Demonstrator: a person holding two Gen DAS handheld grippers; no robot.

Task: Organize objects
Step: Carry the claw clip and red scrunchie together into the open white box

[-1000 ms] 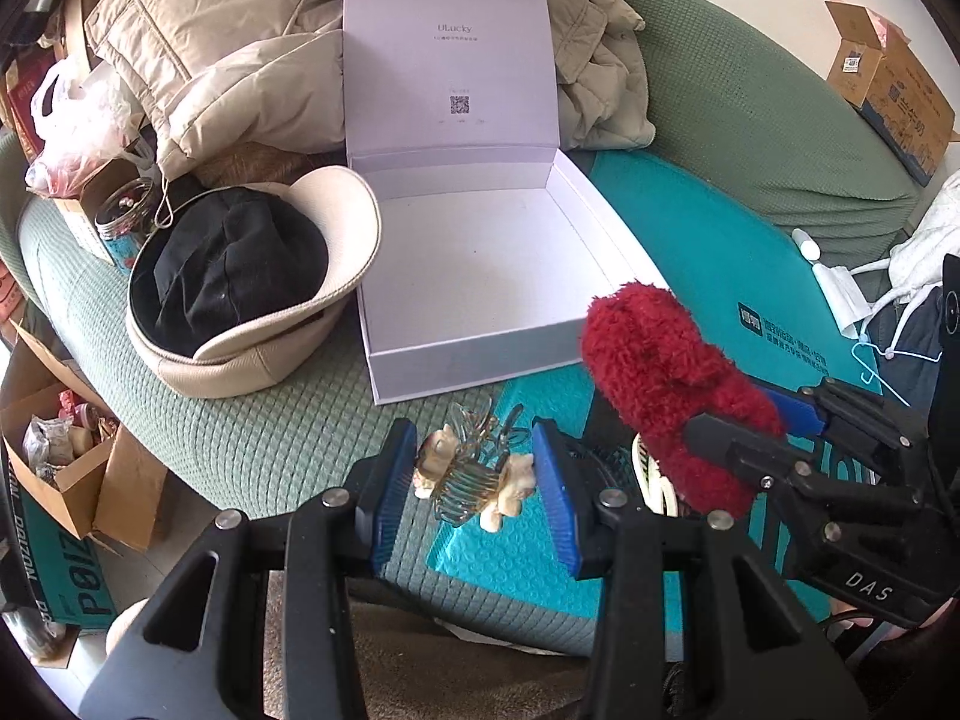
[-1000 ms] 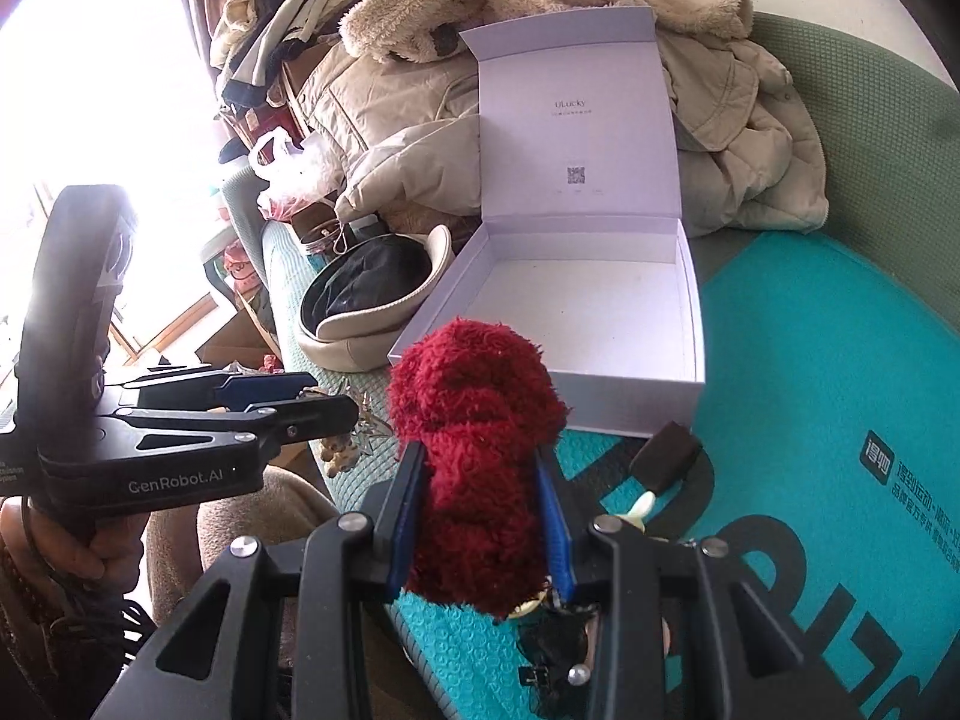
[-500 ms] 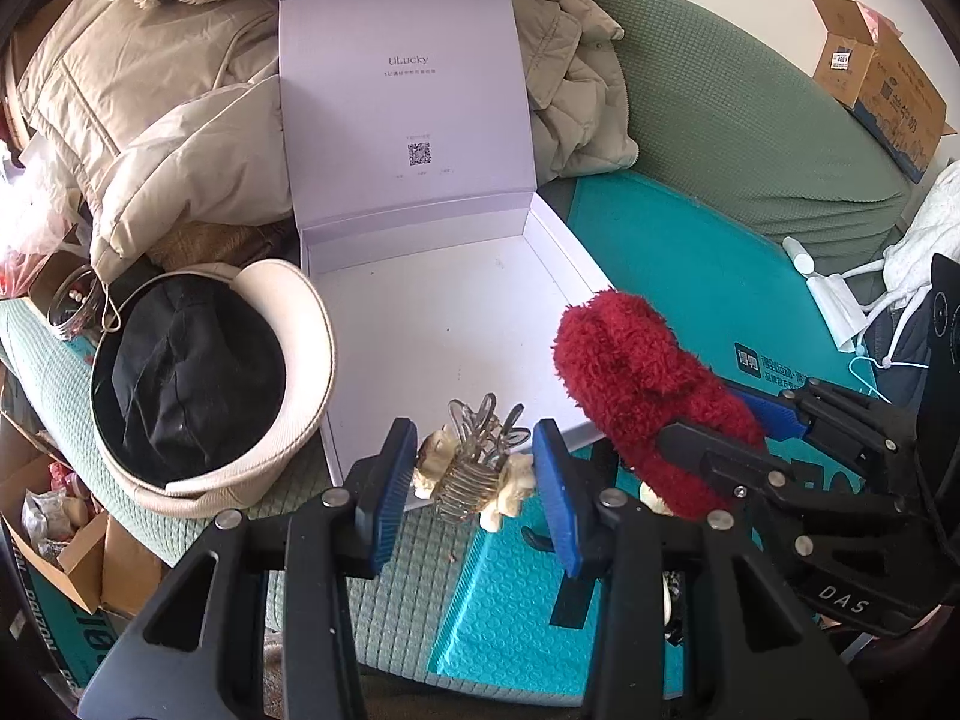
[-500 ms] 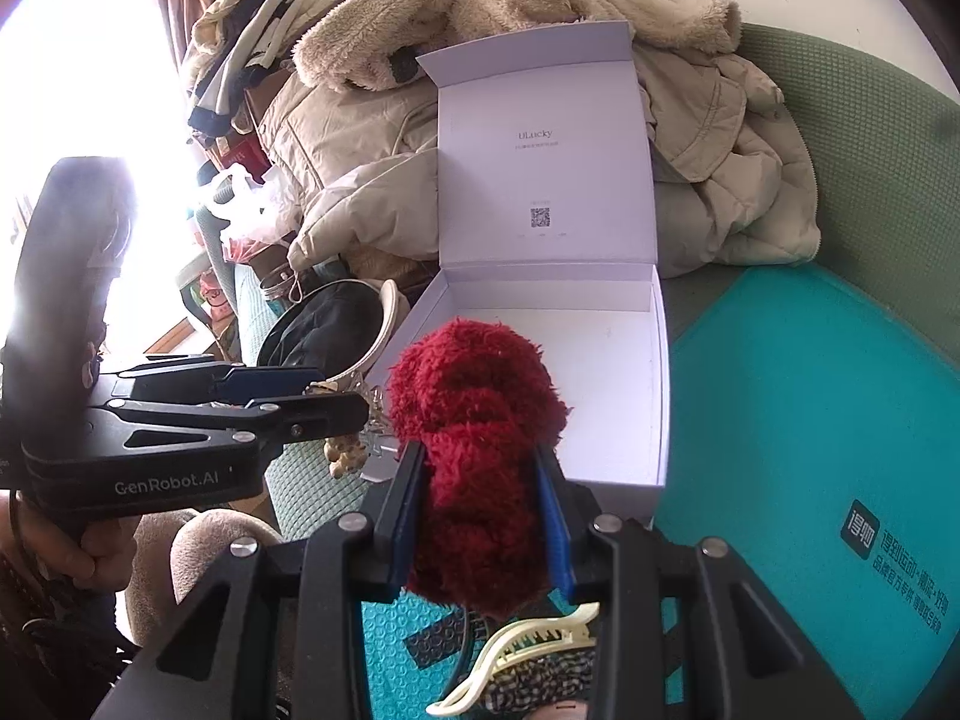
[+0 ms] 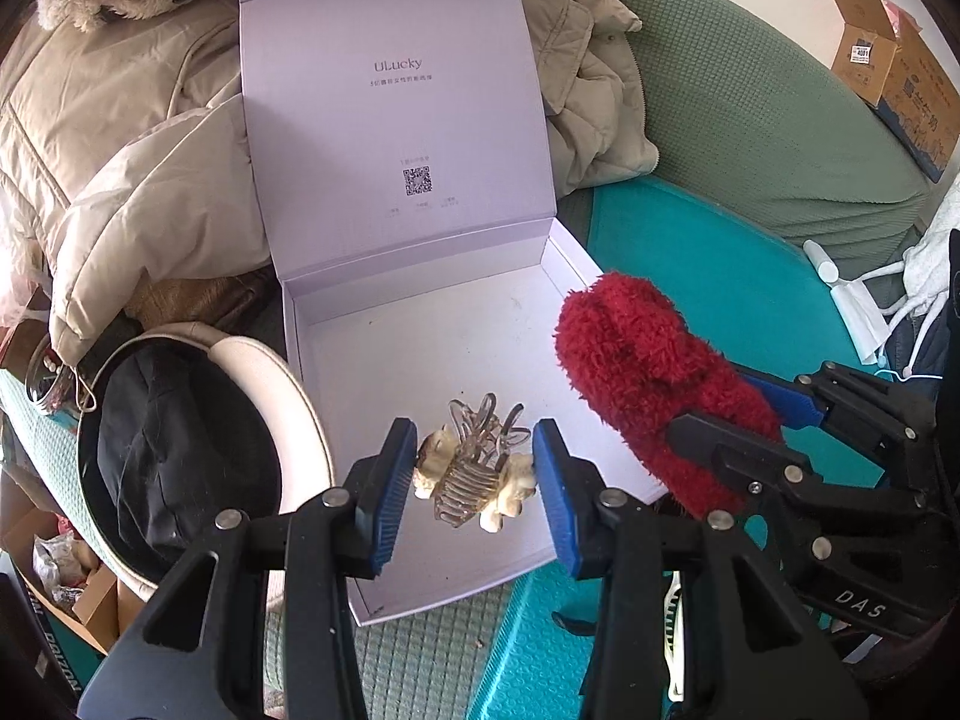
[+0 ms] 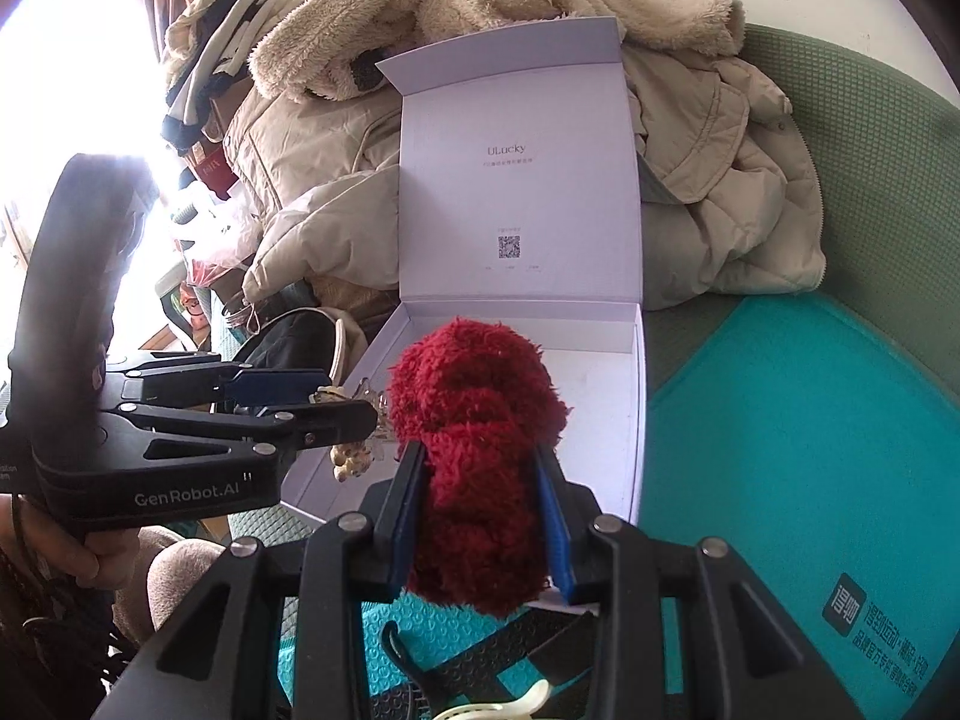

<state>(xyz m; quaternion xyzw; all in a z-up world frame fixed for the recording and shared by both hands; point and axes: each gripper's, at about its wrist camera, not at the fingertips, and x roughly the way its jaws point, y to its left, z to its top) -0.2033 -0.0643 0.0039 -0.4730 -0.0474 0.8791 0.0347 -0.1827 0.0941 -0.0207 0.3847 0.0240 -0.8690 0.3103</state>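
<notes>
Clear hair claw clip point(image 5: 477, 471) with cream ornaments, clamped above the open lavender box's point(image 5: 420, 354) white tray, fluffy red scrunchie point(image 6: 477, 450) pinched upright over its near edge, lid propped upright behind

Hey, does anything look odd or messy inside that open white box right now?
Nothing stands out. The white box sits open and bare inside apart from faint scuff marks; the hair claw and red fuzzy item are both held above it.

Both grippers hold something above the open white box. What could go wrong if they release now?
The left gripper pinches the hair claw only at its ends, so it might twist or slip out early. The red fluffy item in the right gripper hangs near the white box front-right rim and could land on the teal mat.
</notes>
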